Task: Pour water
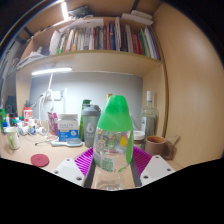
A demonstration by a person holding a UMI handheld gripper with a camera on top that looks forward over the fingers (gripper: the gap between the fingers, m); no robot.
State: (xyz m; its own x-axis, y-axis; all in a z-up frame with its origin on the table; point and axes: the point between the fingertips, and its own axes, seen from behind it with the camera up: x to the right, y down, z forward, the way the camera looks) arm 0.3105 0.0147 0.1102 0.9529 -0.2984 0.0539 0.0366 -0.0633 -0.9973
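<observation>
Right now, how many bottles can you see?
2. One bottle with a green cap is gripped in the claw. A clear bottle stands behind it by the wall. More may hide among the clutter.

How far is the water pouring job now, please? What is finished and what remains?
Done: the clear plastic bottle with the green cap stands between the fingers of the gripper, whose pads seem to press on its sides, so it looks grasped. In hand: it is held upright, cap on. Left: opening it and pouring, perhaps into the brown cup beyond the fingers; no water is flowing.
</observation>
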